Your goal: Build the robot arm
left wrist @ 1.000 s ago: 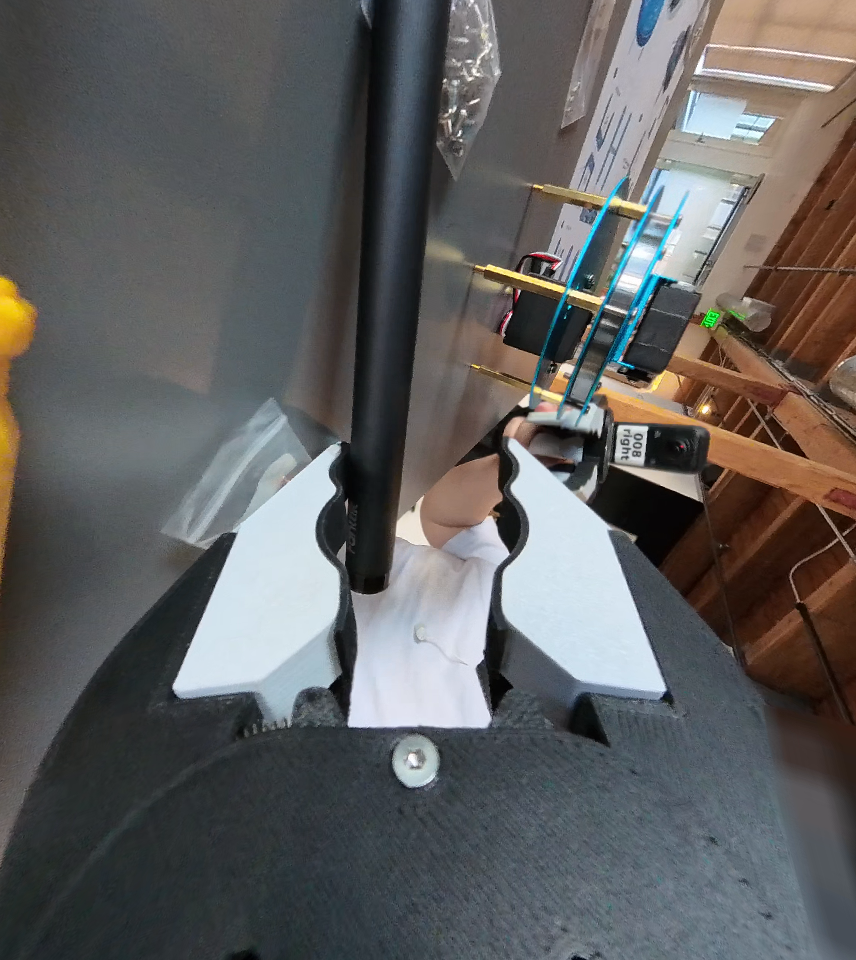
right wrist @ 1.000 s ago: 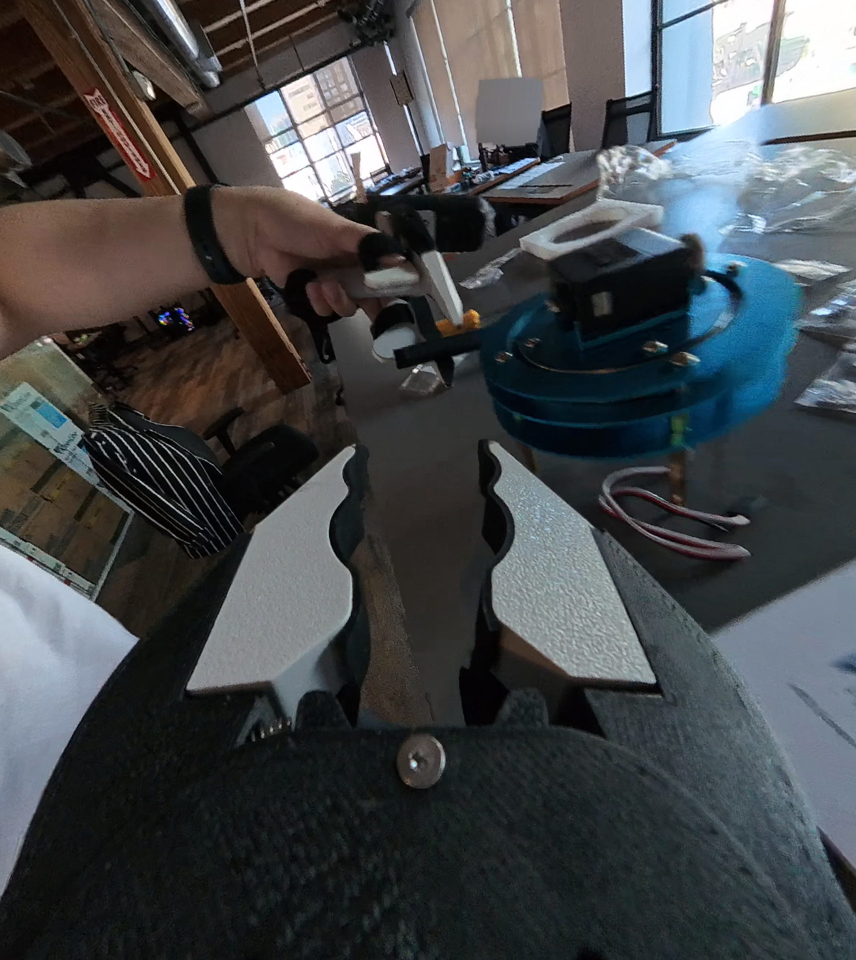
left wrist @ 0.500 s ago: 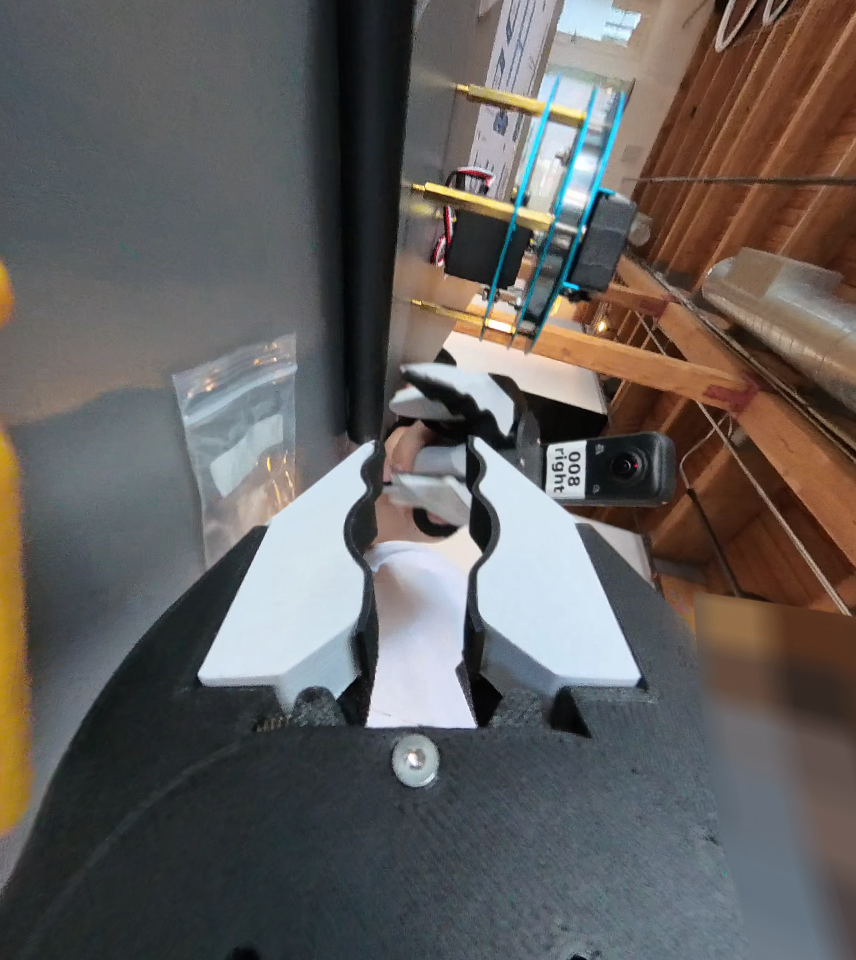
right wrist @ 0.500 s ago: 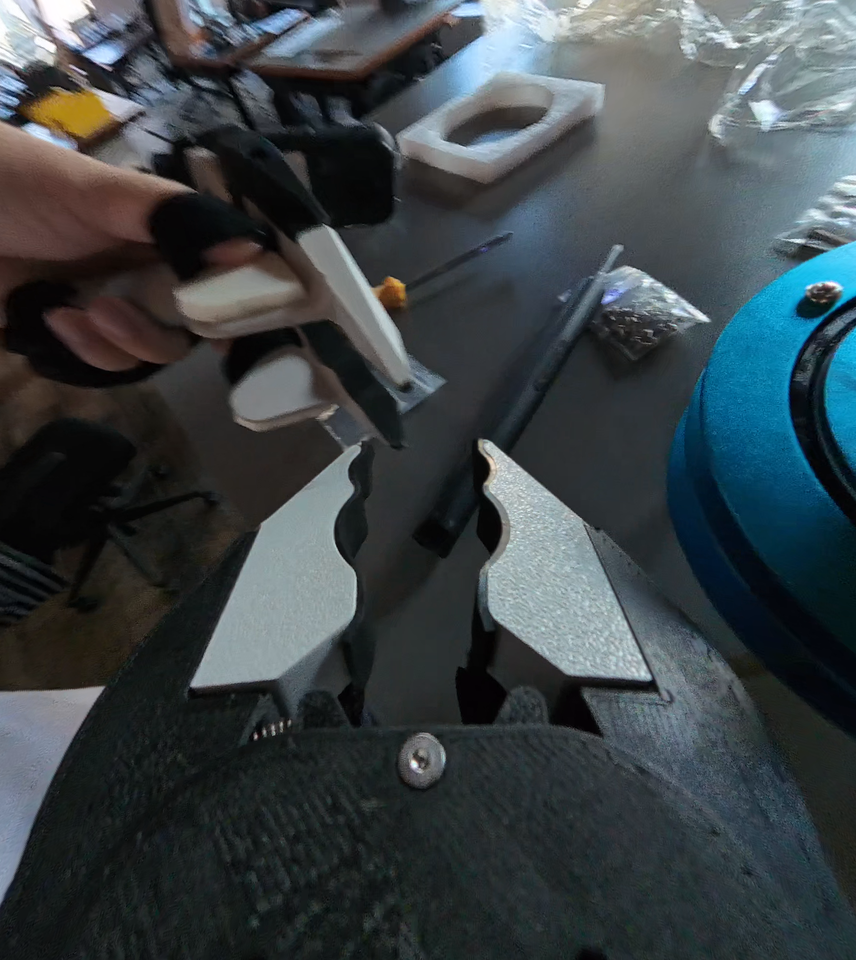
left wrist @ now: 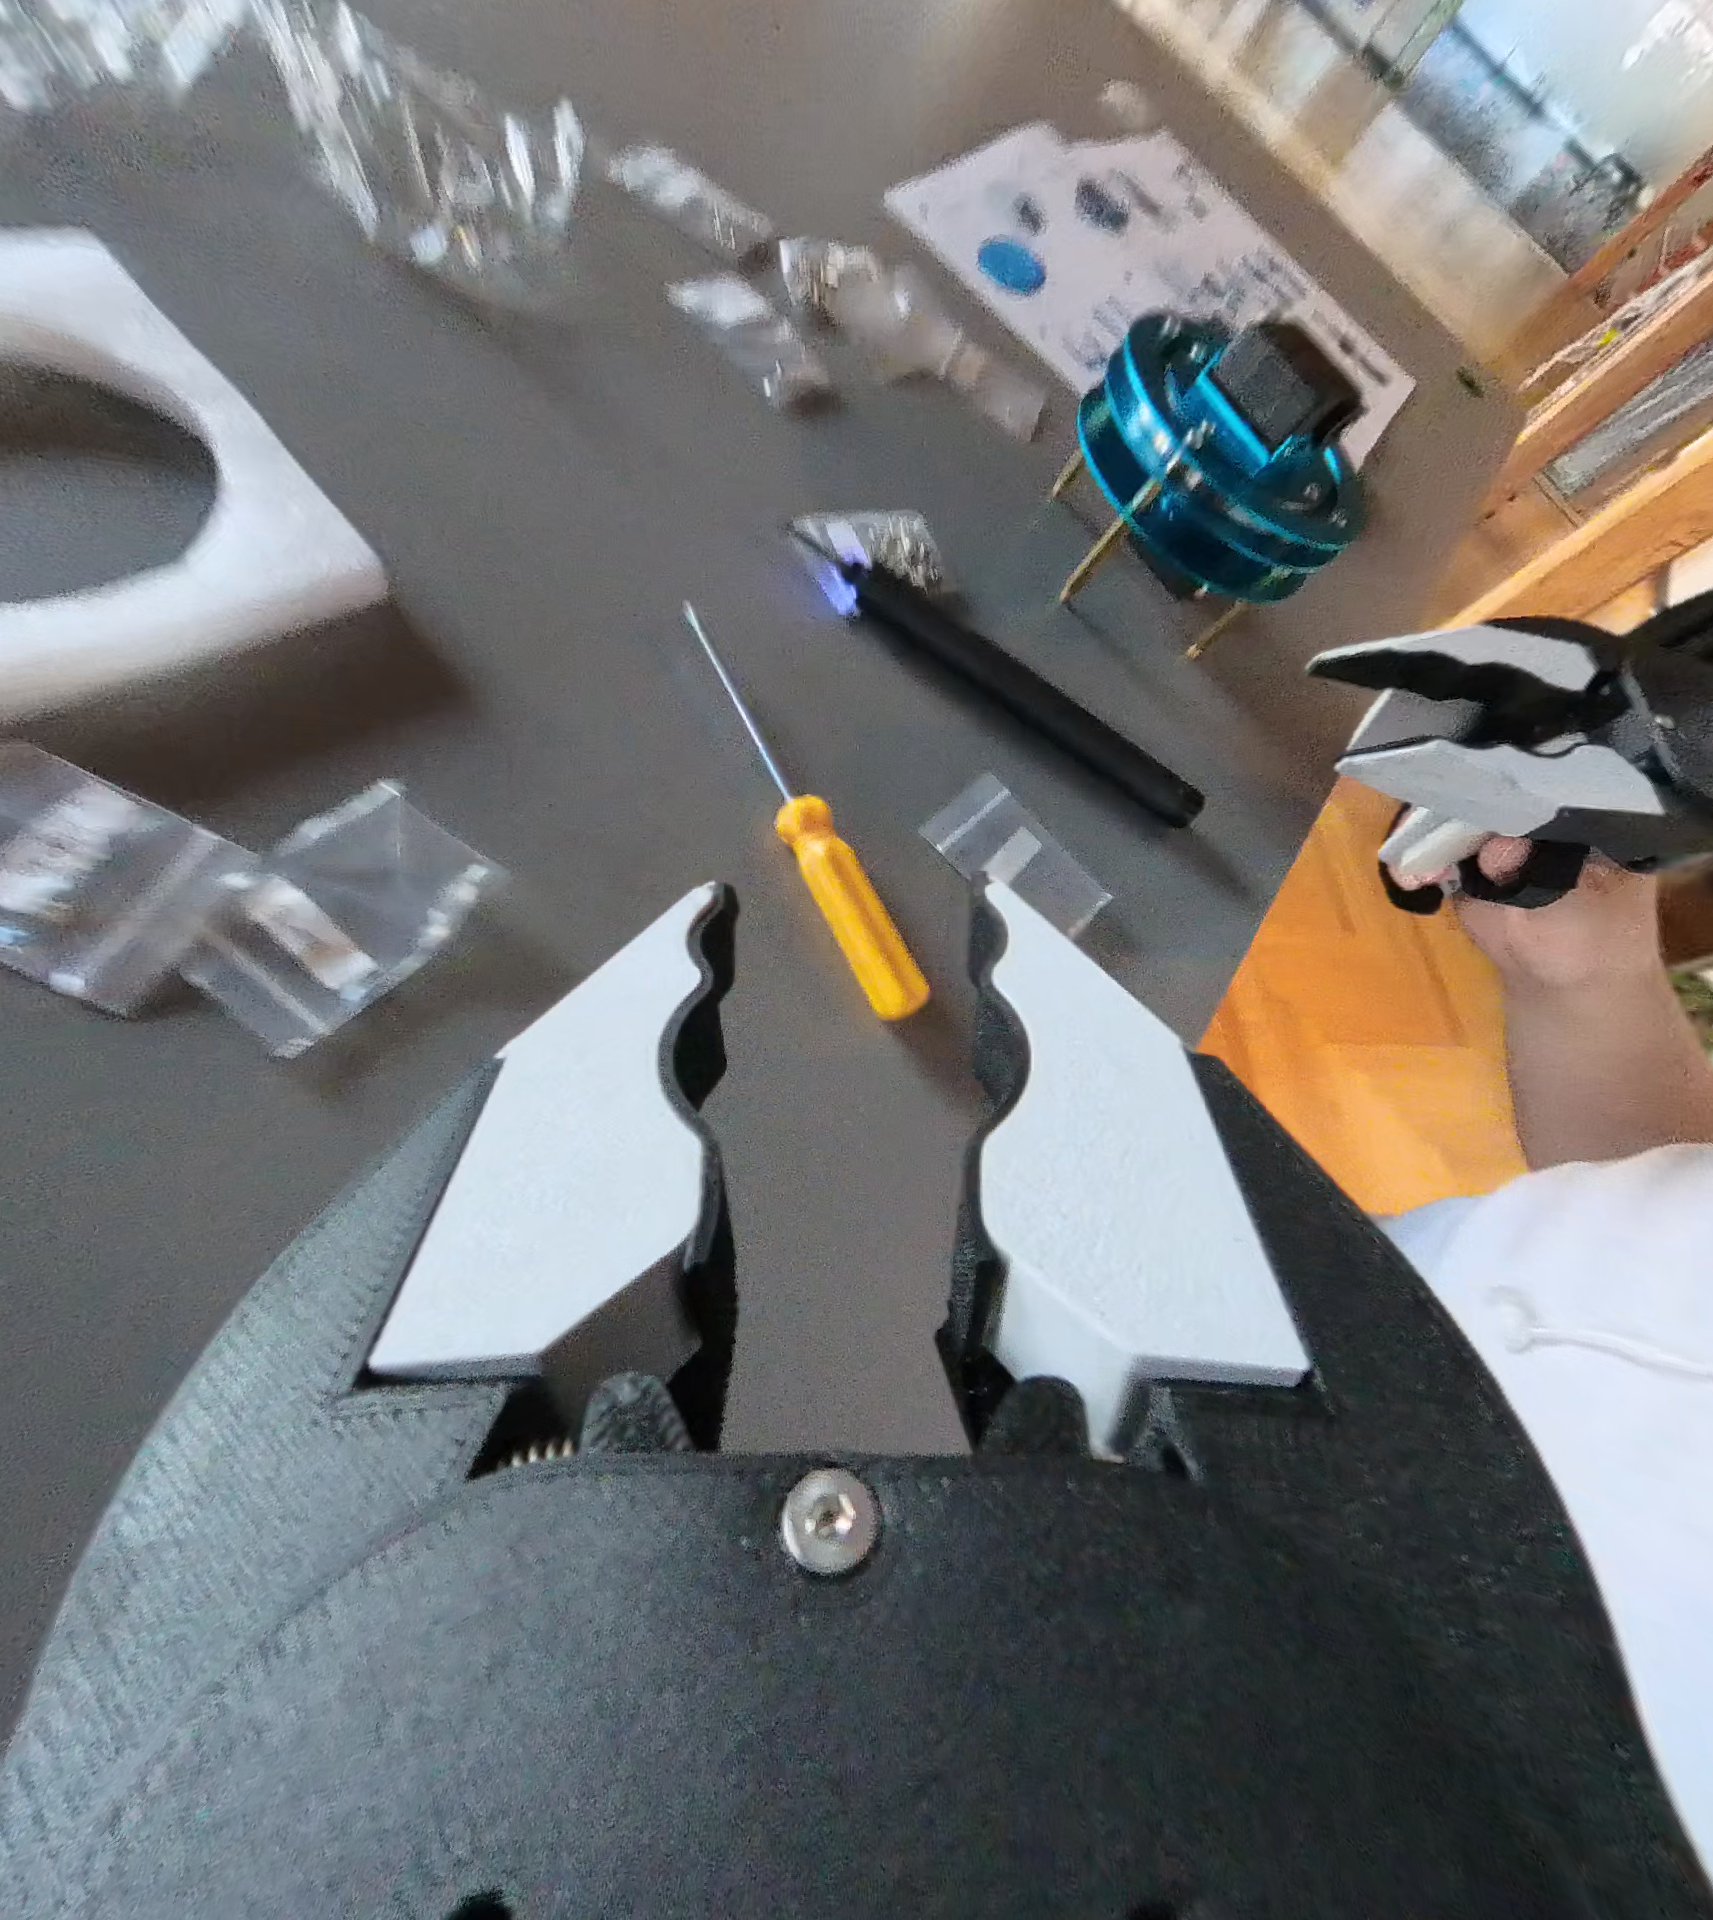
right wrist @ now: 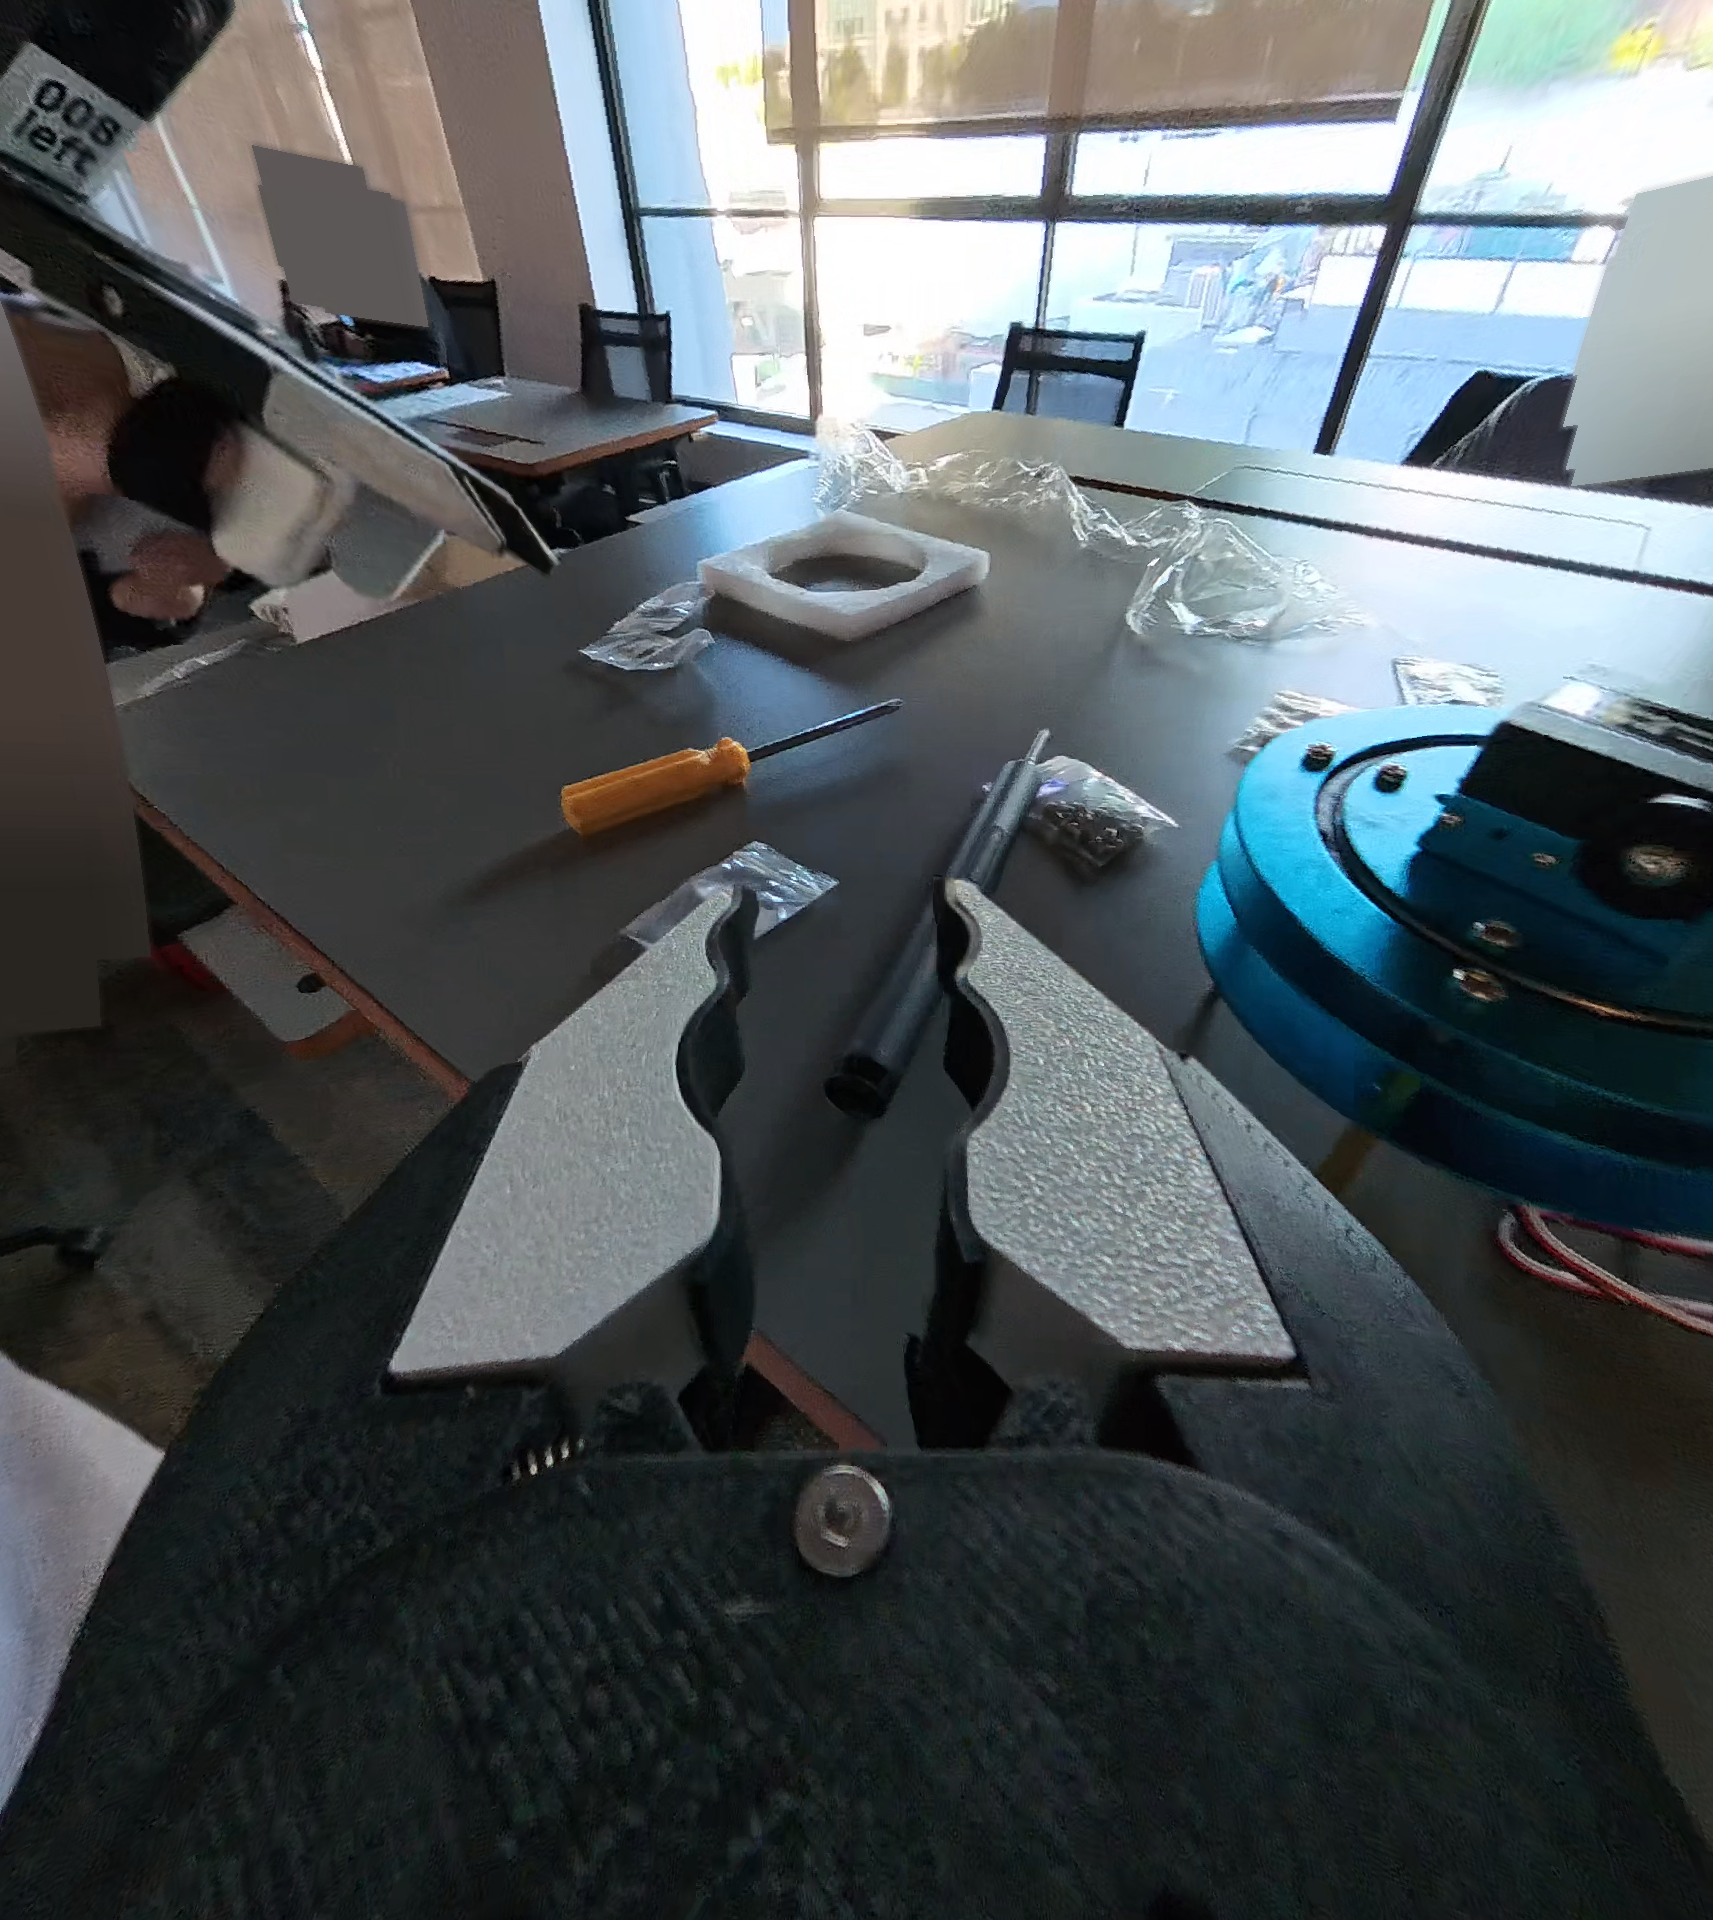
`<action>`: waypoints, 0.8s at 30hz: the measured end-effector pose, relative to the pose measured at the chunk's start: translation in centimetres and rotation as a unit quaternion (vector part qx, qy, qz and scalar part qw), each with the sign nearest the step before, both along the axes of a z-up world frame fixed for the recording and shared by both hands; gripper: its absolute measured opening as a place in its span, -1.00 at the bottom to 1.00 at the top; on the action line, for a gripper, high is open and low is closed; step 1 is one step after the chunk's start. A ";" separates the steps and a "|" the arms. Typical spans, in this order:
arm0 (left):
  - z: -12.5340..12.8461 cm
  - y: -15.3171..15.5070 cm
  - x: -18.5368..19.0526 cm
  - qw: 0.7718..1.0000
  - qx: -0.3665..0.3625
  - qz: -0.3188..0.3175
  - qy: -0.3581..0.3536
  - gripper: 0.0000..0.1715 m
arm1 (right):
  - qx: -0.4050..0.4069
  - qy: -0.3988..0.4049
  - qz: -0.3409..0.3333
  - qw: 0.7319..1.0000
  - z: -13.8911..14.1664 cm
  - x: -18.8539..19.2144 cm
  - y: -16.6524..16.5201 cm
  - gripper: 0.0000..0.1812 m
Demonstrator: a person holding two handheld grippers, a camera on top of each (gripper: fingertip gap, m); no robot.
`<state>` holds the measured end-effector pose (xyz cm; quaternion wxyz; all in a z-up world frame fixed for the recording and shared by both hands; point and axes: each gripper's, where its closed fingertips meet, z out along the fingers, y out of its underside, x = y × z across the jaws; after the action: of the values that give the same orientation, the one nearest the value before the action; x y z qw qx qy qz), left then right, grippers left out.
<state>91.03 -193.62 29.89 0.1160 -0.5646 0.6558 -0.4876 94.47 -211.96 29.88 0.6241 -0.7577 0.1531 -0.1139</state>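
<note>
My left gripper [left wrist: 847, 899] is open and empty above the dark table [left wrist: 540, 540], just short of an orange-handled screwdriver [left wrist: 847, 909]. A black electric screwdriver [left wrist: 1023, 701] lies beyond it, its tip at a bag of screws [left wrist: 878, 545]. A blue disc assembly [left wrist: 1221, 488] with a black servo stands on brass standoffs. My right gripper [right wrist: 841, 899] is open and empty over the table's near edge, closest to the black electric screwdriver [right wrist: 919, 966]. The orange screwdriver [right wrist: 660, 795] lies left of it, the blue disc assembly [right wrist: 1517, 966] to the right.
A white foam frame [right wrist: 841, 571] lies farther back, also in the left wrist view [left wrist: 239, 520]. Clear plastic bags [right wrist: 1216, 592] and small bags [left wrist: 208, 904] are scattered about. Red-white wires [right wrist: 1662, 1288] trail under the blue assembly. A printed sheet [left wrist: 1122, 249] lies behind it. Chairs and desks stand beyond. Left tips to right tips: about 20 centimetres. The orange-handled screwdriver [left wrist: 847, 909] is closer to my left gripper, around 7 centimetres from its tips; the right tips are 15 centimetres off.
My left gripper has let go of the black electric screwdriver, which now lies on the table, and has drawn back and up. My right gripper has pulled back toward the table edge.
</note>
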 end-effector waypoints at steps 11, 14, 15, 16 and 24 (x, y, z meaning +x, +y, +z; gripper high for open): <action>-7.6 -3.8 2.7 0.947 0.262 0.011 0.184 -0.65 | 0.019 0.048 -0.024 0.998 -1.2 0.1 -3.0 -0.63; -7.7 -3.3 3.1 0.938 0.277 0.025 0.207 -0.68 | 0.043 0.045 -0.046 0.997 -1.6 0.2 -4.6 -0.63; -7.7 -3.3 3.1 0.935 0.281 0.020 0.216 -0.75 | 0.058 0.048 -0.052 0.996 -1.6 0.2 -5.0 -0.63; -7.7 -3.3 3.1 0.932 0.289 0.012 0.219 -0.78 | 0.075 0.053 -0.055 0.994 -1.5 0.1 -5.3 -0.63; -5.0 -5.1 2.7 0.985 0.065 -0.043 0.156 -0.80 | 0.166 0.071 0.008 0.984 2.1 -2.2 -1.5 -0.65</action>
<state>93.78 -198.70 24.90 0.0275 -0.5962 0.7196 -0.3548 92.23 -213.43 32.00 0.7293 -0.6513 0.2077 -0.0274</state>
